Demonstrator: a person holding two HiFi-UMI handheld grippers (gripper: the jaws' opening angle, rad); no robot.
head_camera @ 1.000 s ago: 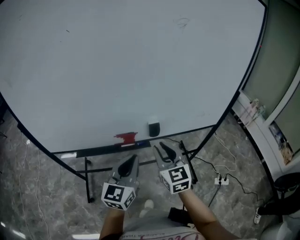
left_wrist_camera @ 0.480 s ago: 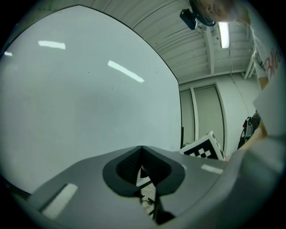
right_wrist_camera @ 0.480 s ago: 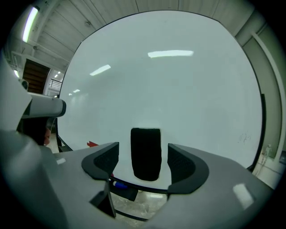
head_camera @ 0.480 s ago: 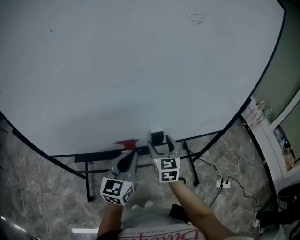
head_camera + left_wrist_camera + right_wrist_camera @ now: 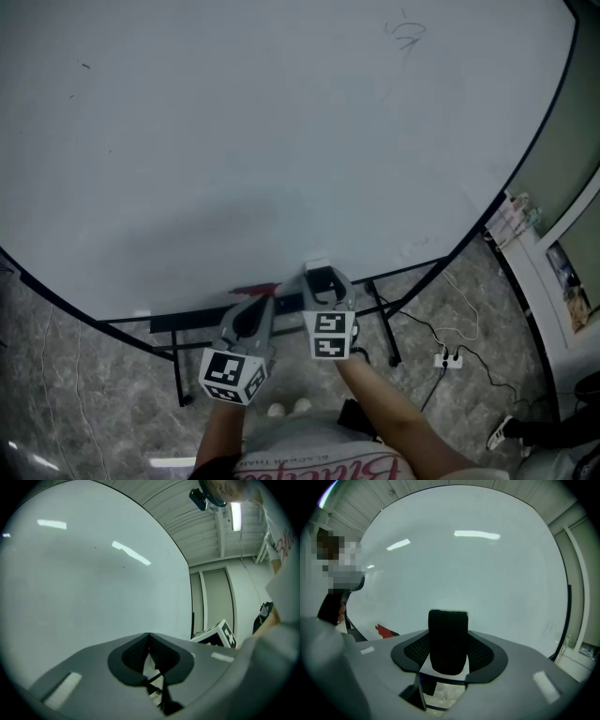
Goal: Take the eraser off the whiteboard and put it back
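The eraser (image 5: 448, 639), low on the whiteboard (image 5: 281, 141), is clasped at its sides by the right gripper (image 5: 325, 281), whose jaws have just been closing. It is judged light and soft. The left gripper (image 5: 149, 637) is closed on nothing.

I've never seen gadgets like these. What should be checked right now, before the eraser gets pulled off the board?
1. Eraser between the right gripper's jaws: ok, it stands centred between them.
2. Grip: ok, the jaws have just been closing and the pads meet both its sides.
3. Eraser against the whiteboard: ok, not yet lifted off.
4. Left gripper out of the way: ok, shut, empty, off to the side.
5. Red mark by the board's bottom edge: ok, apart from the jaws.
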